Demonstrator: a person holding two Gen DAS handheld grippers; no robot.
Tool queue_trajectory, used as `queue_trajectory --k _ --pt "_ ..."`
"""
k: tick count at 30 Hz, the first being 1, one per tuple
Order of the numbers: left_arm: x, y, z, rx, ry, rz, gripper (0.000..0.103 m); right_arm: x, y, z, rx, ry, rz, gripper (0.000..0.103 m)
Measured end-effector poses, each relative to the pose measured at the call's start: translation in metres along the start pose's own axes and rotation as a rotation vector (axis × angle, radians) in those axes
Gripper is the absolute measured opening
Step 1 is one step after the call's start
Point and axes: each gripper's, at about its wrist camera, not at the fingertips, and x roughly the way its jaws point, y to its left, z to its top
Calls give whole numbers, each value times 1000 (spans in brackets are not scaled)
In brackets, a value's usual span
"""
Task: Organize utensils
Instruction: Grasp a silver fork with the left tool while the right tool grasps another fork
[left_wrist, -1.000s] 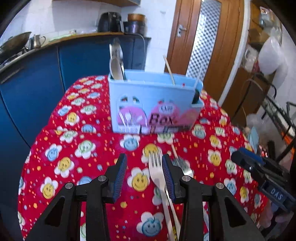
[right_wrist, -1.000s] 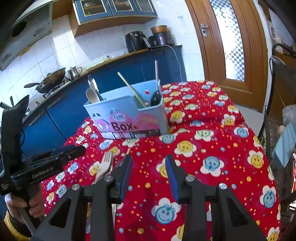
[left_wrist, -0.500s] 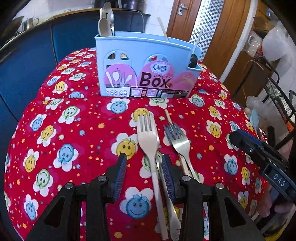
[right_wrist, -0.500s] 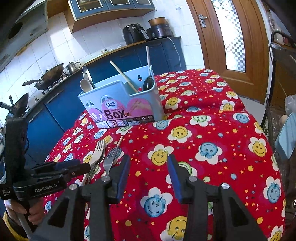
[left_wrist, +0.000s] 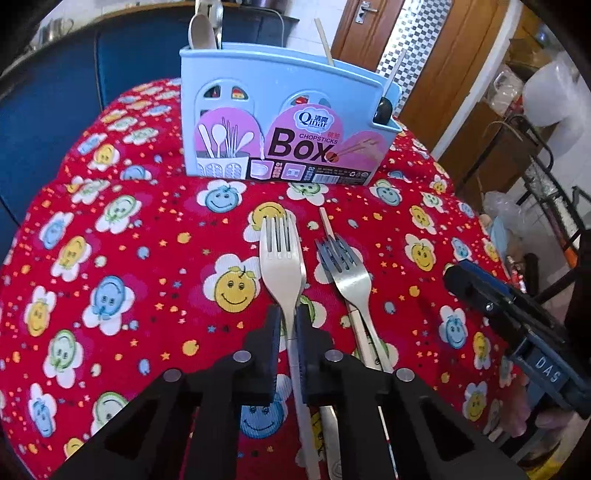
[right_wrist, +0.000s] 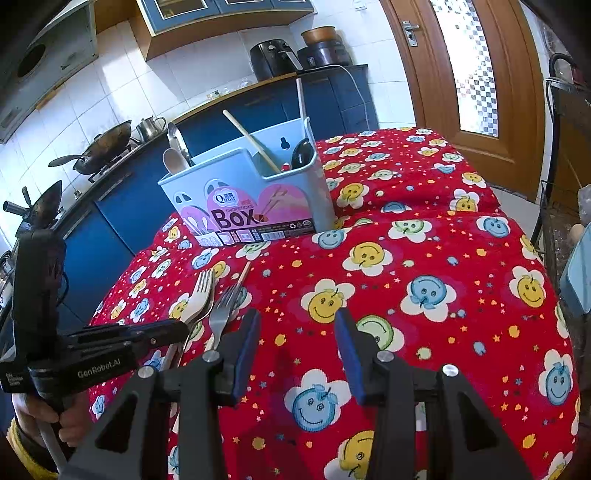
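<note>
The left gripper (left_wrist: 289, 325) was clamped on the neck of a pale fork (left_wrist: 281, 258) lying on the red smiley-print cloth (left_wrist: 110, 258). A second fork (left_wrist: 345, 266) and a chopstick (left_wrist: 327, 221) lay just beside it, before the blue utensil box (left_wrist: 284, 122). The right gripper (right_wrist: 295, 343) hung spread wide, holding nothing.

Kitchen around me: white tiled wall (right_wrist: 122, 99), blue base cabinets (right_wrist: 122, 206) under wooden countertop (right_wrist: 236, 94), brown wooden door with checkered glass panel (right_wrist: 476, 70), black air fryer (right_wrist: 271, 59), dark wok (right_wrist: 103, 147).
</note>
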Motion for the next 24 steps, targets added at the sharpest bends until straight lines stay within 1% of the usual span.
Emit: queue_trajectory --k 5,10,16,20,24 --pt "3 10 5 -33 23 -54 7 -2 7 -2 -1 -3 -6 45" --pt "-1 15 1 -51 1 -81 6 -3 17 -4 -7 2 -11 45" --pt "-22 28 -3 -52 -70 -97 6 -2 26 -3 -14 15 -18 45" --pt "-38 36 -2 -47 -143 -92 6 8 33 -2 -12 63 4 45" --pt "-50 43 -2 -32 -200 -101 6 23 39 0 -30 107 4 45"
